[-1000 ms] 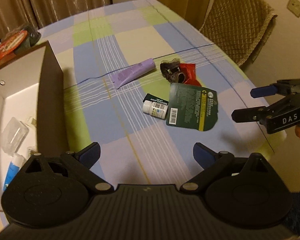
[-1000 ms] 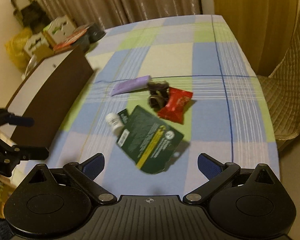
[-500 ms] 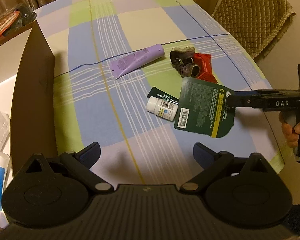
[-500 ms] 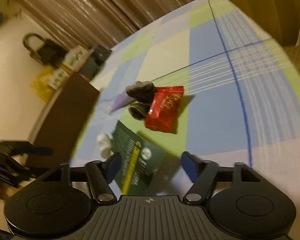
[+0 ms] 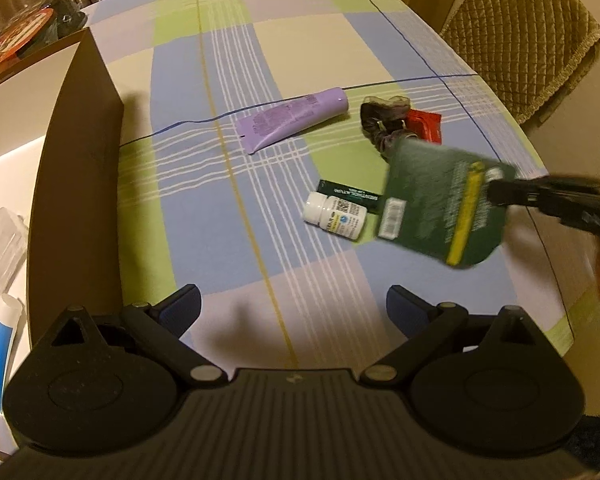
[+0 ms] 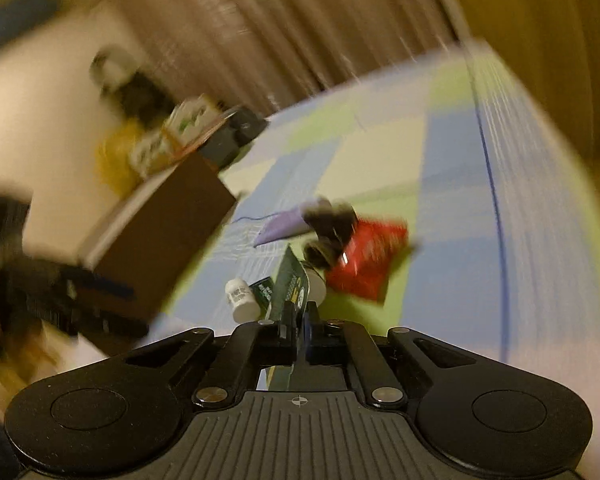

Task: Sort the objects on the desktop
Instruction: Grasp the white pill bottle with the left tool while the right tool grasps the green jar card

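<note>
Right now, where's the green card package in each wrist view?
Left wrist: green card package, right of centre, lifted off the cloth, pinched by the right gripper.
Right wrist: seen edge-on, low centre, between the shut fingers.
Shared landmark: white bottle, just left of it in both.

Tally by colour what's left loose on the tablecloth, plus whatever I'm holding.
Purple: 1, the tube
White: 1, the small bottle
Red: 1, the packet
Dark brown: 1, the scrunchie
Green: 2, the small box, and the card packet in the right gripper
Total: 6
</note>
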`<action>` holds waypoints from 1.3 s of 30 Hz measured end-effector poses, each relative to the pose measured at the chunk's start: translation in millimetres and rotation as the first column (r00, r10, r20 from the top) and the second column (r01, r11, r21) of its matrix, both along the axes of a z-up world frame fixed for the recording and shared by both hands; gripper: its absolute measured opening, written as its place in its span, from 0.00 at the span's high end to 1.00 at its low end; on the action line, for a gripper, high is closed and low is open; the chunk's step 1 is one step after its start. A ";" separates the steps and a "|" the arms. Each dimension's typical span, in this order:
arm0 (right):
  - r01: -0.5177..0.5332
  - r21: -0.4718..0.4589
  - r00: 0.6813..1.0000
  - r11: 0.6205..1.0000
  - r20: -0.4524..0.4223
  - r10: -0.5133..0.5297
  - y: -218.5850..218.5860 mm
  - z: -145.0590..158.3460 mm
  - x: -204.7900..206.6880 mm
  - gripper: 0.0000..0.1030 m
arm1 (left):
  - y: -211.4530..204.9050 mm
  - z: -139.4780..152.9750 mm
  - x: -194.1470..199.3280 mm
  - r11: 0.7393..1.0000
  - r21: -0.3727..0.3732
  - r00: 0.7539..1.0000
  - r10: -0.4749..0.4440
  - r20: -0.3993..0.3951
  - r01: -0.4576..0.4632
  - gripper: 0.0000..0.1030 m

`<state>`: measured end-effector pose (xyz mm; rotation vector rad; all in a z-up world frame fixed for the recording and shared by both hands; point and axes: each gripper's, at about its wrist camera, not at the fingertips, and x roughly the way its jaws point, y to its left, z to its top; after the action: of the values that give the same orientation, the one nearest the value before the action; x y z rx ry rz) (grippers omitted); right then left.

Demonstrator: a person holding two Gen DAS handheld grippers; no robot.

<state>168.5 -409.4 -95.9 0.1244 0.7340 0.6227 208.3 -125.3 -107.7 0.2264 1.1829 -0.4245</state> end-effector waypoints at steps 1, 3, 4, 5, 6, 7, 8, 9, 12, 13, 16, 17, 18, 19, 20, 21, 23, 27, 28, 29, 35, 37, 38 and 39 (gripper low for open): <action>-0.041 -0.089 0.997 0.995 0.063 0.046 9.5 9.1 -8.2 0.99 | 0.4 -0.3 1.1 1.000 -0.002 1.000 0.003 0.000 -0.003 0.05; -0.138 -0.303 0.969 0.943 0.155 0.192 32.3 17.1 -30.2 0.99 | 0.8 -0.9 3.8 1.000 -0.007 1.000 0.010 0.001 -0.010 0.05; -0.181 -0.396 0.947 0.900 0.176 0.268 42.3 18.3 -41.0 0.99 | 0.5 -1.1 5.5 1.000 -0.010 1.000 0.014 0.003 -0.014 0.05; -0.216 -0.487 0.920 0.846 0.190 0.344 52.4 19.6 -51.7 0.99 | 0.1 -1.2 7.2 1.000 -0.014 1.000 0.017 0.004 -0.017 0.06; -0.247 -0.540 0.900 0.804 0.180 0.398 59.8 15.3 -59.4 0.99 | -0.8 -1.5 9.0 1.000 -0.018 1.000 0.020 0.006 -0.020 0.06; -0.275 -0.573 0.888 0.772 0.157 0.433 63.8 11.0 -66.8 0.99 | -2.1 -1.8 10.9 1.000 -0.021 1.000 0.022 0.007 -0.022 0.06; -0.301 -0.603 0.876 0.739 0.132 0.465 67.5 6.7 -74.1 0.98 | -3.4 -2.2 12.9 0.999 -0.024 1.000 0.024 0.009 -0.024 0.06; -0.307 -0.620 0.871 0.722 0.122 0.475 69.2 2.6 -80.2 0.98 | -4.7 -2.5 14.8 0.999 -0.027 1.000 0.027 0.010 -0.026 0.06; -0.315 -0.644 0.894 0.697 0.045 0.446 72.4 -9.9 -87.8 0.94 | -9.8 -5.9 22.4 0.999 -0.034 0.999 0.042 0.013 -0.042 0.06; -0.305 -0.638 0.904 0.707 0.039 0.425 70.5 -11.9 -89.3 0.73 | -11.7 -8.0 25.4 0.998 -0.035 0.999 0.049 0.015 -0.048 0.06; -0.264 -0.589 0.926 0.764 0.066 0.371 59.9 -8.6 -95.2 0.10 | -18.4 -15.2 35.7 0.996 -0.044 0.997 0.074 0.011 -0.074 0.07; -0.258 -0.571 0.934 0.779 0.059 0.352 59.1 -8.4 -94.9 0.10 | -20.9 -17.8 39.1 0.995 -0.052 0.997 0.080 0.005 -0.080 0.07; -0.245 -0.569 0.942 0.785 0.052 0.331 56.7 -8.2 -94.4 0.10 | -24.0 -20.9 42.2 0.995 -0.054 0.997 0.083 0.003 -0.083 0.07; -0.231 -0.568 0.950 0.790 0.046 0.310 54.1 -7.9 -93.9 0.10 | -27.3 -24.4 45.2 0.995 -0.053 0.996 0.087 0.002 -0.086 0.09; -0.217 -0.567 0.957 0.795 0.039 0.288 51.6 -7.6 -93.4 0.10 | -31.2 -28.4 47.6 0.995 -0.050 0.996 0.084 0.003 -0.084 0.13; -0.202 -0.571 0.962 0.796 0.035 0.270 48.8 -6.5 -94.6 0.10 | -35.3 -32.7 49.8 0.996 -0.045 0.997 0.078 0.005 -0.078 0.15; -0.180 -0.565 0.973 0.805 0.021 0.232 42.9 -7.3 -96.0 0.10 | -41.7 -41.2 52.7 0.998 -0.036 0.998 0.060 -0.001 -0.060 0.20; -0.156 -0.535 0.982 0.830 0.010 0.191 36.3 -7.0 -95.6 0.10 | -46.4 -57.1 56.1 0.999 -0.030 0.999 0.045 -0.023 -0.045 0.31; -0.154 -0.535 0.982 0.831 0.009 0.188 36.3 -7.4 -95.1 0.10 | -45.7 -58.5 55.7 0.999 -0.029 0.999 0.038 -0.019 -0.038 0.40; -0.153 -0.534 0.983 0.831 0.007 0.186 36.4 -7.6 -94.7 0.10 | -44.5 -58.7 54.6 0.999 -0.027 1.000 0.028 -0.011 -0.029 0.44; -0.158 -0.526 0.982 0.836 0.007 0.190 38.7 -9.1 -89.5 0.10 | -25.1 -58.5 46.3 0.999 -0.030 1.000 -0.012 0.003 0.012 0.59; -0.164 -0.517 0.981 0.840 0.006 0.195 40.6 -9.0 -86.3 0.10 | -16.7 -57.9 41.9 0.999 -0.028 1.000 -0.022 0.005 0.022 0.59; -0.170 -0.511 0.980 0.843 0.006 0.200 42.1 -8.8 -84.5 0.10 | -12.6 -57.4 39.6 0.999 -0.028 1.000 -0.028 0.006 0.028 0.59; -0.175 -0.505 0.979 0.845 0.005 0.206 43.7 -8.7 -82.8 0.10 | -9.1 -57.0 37.3 0.999 -0.032 0.999 -0.039 0.003 0.039 0.59</action>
<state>85.7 -365.6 -104.6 -0.4563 0.8366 0.6016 245.6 -134.4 -164.6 0.2222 1.1701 -0.4768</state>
